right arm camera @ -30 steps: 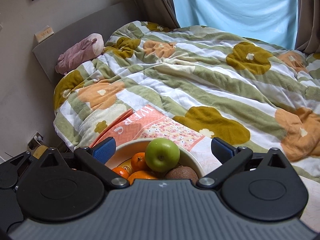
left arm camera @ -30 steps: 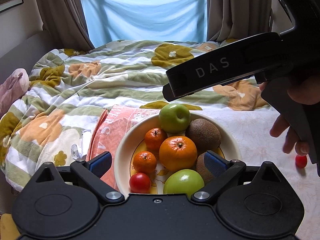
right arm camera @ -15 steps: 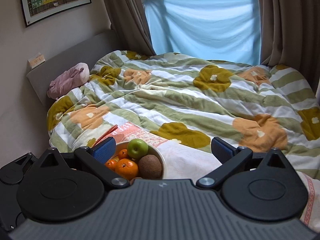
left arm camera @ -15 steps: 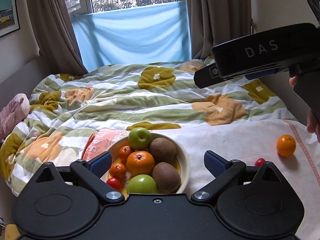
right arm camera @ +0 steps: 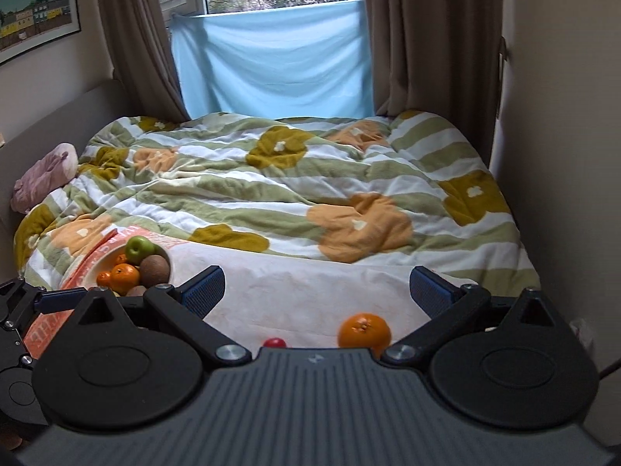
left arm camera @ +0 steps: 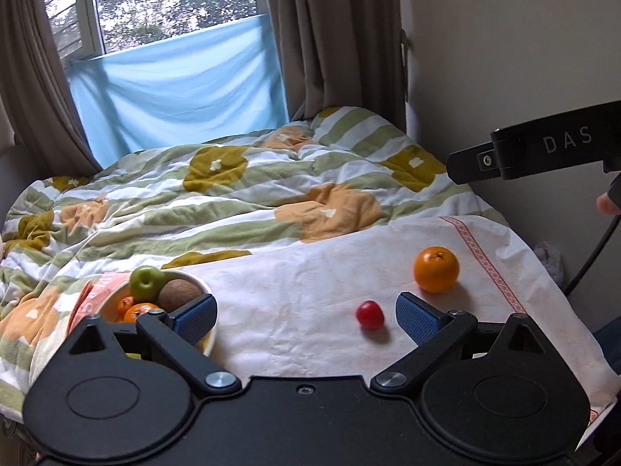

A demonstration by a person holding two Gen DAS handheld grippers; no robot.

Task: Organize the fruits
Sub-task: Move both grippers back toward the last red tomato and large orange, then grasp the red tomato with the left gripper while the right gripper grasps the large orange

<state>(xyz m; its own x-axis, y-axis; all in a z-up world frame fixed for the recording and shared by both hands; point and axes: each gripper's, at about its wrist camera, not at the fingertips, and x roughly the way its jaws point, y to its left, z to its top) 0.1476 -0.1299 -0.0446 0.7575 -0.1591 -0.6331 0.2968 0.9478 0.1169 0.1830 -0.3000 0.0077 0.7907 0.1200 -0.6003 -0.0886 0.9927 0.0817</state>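
Two fruits left out on the bed: an orange [left arm camera: 436,269] and a little red one [left arm camera: 370,314]. Rest sit in the bowl [left arm camera: 207,343] already. Both my hand-held grippers, left [left arm camera: 304,315] and right [right arm camera: 316,284], are wide open, holding nothing.

Bowl [left arm camera: 207,343]: glossy, smooth ceramic. Orange [left arm camera: 436,269]: dimpled, slightly shiny peel. Cherry tomato [left arm camera: 370,314]: glossy skin. Kiwi [left arm camera: 179,294]: matt, fuzzy. Quilt [left arm camera: 240,198]: soft wrinkled cloth. Left gripper [left arm camera: 306,316]: matt black plastic, ribbed blue pads.
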